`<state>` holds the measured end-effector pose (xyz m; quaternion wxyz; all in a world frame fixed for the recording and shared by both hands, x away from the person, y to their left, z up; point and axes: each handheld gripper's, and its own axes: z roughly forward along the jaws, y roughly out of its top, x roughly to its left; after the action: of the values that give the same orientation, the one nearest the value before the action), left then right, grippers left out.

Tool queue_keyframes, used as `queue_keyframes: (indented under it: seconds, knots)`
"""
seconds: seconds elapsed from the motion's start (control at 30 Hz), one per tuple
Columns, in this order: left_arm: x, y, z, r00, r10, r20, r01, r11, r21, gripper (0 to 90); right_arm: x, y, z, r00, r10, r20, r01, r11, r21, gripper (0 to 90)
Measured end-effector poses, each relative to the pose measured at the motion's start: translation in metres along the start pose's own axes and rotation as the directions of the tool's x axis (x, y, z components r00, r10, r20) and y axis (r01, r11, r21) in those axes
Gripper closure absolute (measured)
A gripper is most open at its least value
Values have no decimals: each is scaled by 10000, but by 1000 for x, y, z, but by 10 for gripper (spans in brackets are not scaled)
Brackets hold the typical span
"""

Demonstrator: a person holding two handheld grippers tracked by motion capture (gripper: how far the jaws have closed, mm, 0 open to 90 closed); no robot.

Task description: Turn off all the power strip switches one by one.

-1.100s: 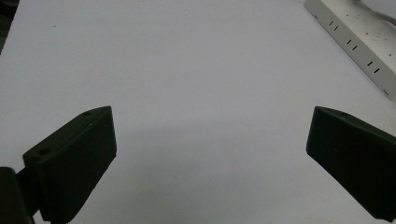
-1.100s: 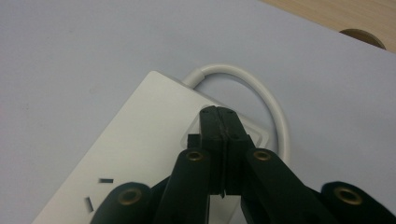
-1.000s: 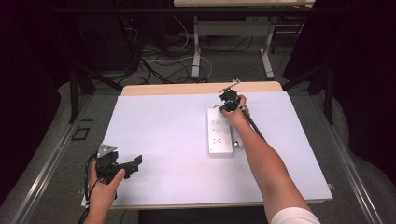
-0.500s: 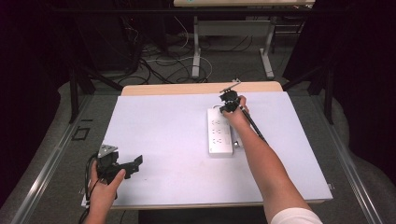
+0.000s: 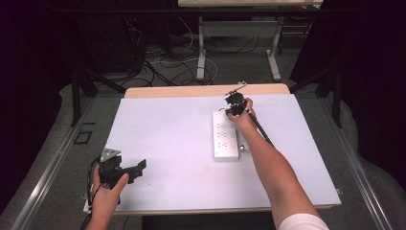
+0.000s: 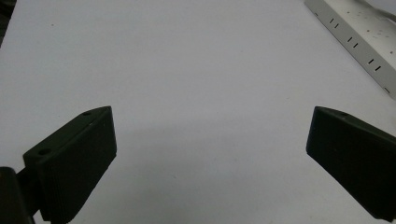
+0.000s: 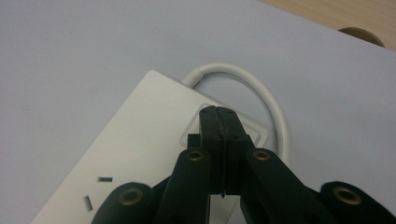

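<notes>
A white power strip lies lengthwise right of the table's middle; its white cord loops out of the far end. My right gripper is over that far end, jaws shut with nothing between them, and its tips rest on or just over the square switch panel. Near the front left corner my left gripper is held low over bare table, jaws wide open and empty. The strip's near end shows at the top right of the left gripper view.
The table has a pale lavender top with a wooden strip along its far edge. Beyond it are dark floor, loose cables and another table's legs. A black cable trails along my right forearm.
</notes>
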<state>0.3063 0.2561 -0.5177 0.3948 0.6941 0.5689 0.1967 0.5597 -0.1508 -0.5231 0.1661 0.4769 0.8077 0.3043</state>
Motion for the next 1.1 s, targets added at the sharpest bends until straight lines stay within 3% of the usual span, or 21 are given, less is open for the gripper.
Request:
queue_keyframes:
  seconds: [0.07, 0.37, 0.6, 1.1]
  knots:
    - [0, 0, 0, 10000, 2, 1, -2, 10000, 9, 17, 2, 0, 0, 9998, 139, -167, -140, 9999, -20, 900]
    - [0, 1, 0, 10000, -1, 6, 1, 10000, -28, 17, 1, -2, -6, 9999, 75, -141, -70, 9994, 330, 900]
    - [0, 1, 0, 10000, -29, 19, 30, 9999, -124, 15, -1, -2, -17, 9993, 293, -240, -282, 9986, 443, 900]
    - [-1, 1, -1, 9998, -62, 165, 65, 9998, -164, 4, 4, -5, -33, 9968, -329, -723, 397, 9947, 946, 900]
